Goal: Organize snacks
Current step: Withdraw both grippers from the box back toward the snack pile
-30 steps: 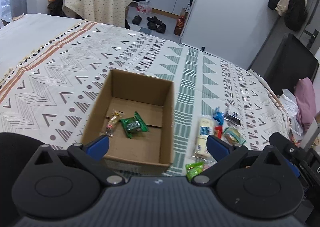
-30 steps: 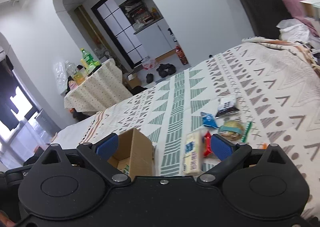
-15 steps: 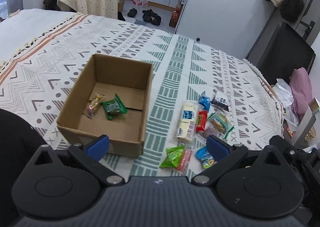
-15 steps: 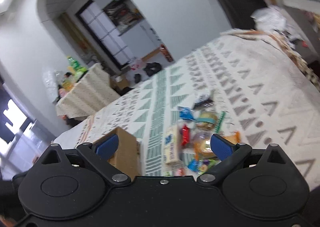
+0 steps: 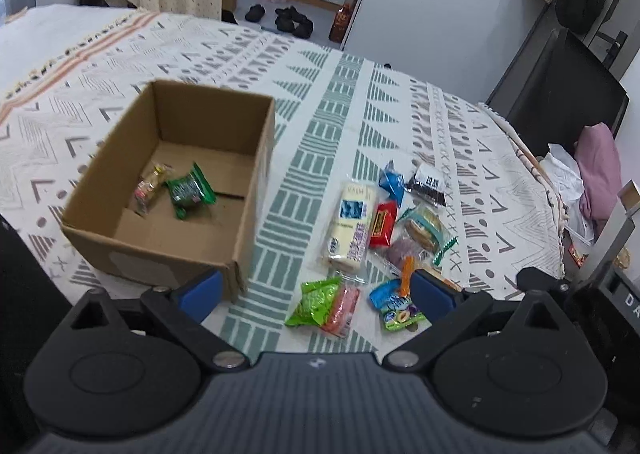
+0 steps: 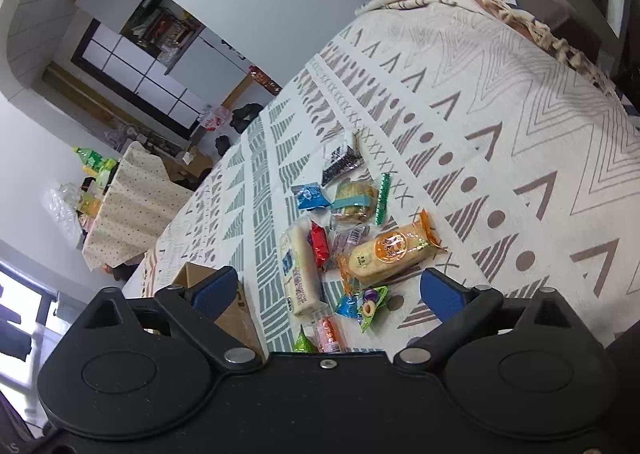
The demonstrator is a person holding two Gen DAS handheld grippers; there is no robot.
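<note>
A: Left wrist: left gripper (image 5: 316, 292) jaws apart, empty. Box (image 5: 256, 174) sits ahead-left on the bed (image 5: 328, 126), two snacks inside. Loose pile is ahead-right; green pack (image 5: 316, 302) lies between the jaws.

B: Right wrist: right gripper (image 6: 328, 290) jaws apart, empty too. Orange pack (image 6: 386, 254) is just ahead, long axis across the gap. Right looks nearer to the pile.

brown box (image 5: 168, 250), green-patterned bedspread (image 5: 332, 114)

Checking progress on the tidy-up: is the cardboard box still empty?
No: the cardboard box already holds a green packet and a small clear-wrapped snack on its floor.
</note>
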